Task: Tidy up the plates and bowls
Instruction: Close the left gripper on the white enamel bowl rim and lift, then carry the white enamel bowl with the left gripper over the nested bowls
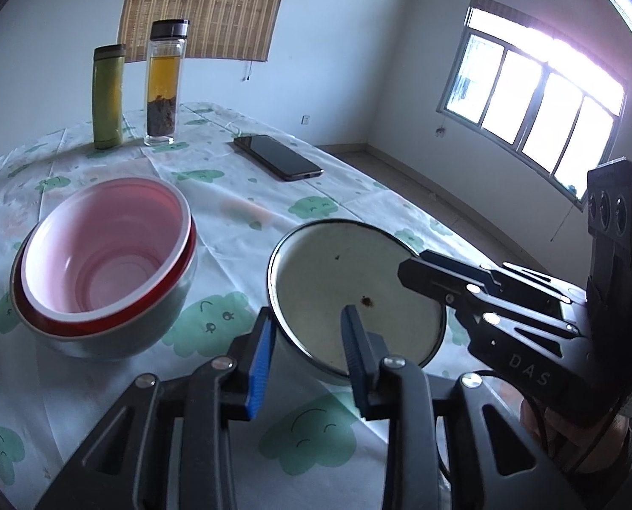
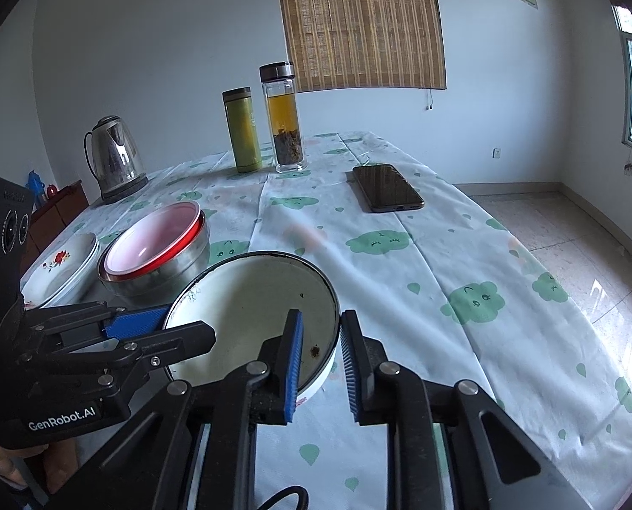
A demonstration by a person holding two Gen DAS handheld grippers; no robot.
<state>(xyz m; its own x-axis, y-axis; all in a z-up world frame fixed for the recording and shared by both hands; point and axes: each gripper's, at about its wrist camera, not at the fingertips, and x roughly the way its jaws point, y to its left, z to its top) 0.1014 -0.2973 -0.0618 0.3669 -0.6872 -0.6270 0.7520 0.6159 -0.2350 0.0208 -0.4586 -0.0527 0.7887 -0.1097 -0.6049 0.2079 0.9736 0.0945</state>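
Right wrist view: both grippers angled down at enamel bowl (image 2: 252, 310) on tablecloth (image 2: 443, 255), near edge. Right gripper (image 2: 320, 365) pinches its right rim; left gripper (image 1: 307, 357) clamps its left rim.

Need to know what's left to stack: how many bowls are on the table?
3. A pink bowl nests inside a steel bowl left of centre; a white enamel bowl sits nearest, between both grippers' fingers. More could hide in the nest.

Three bowls (image 2: 248, 297), two bottles (image 2: 241, 129), one phone (image 2: 386, 187).
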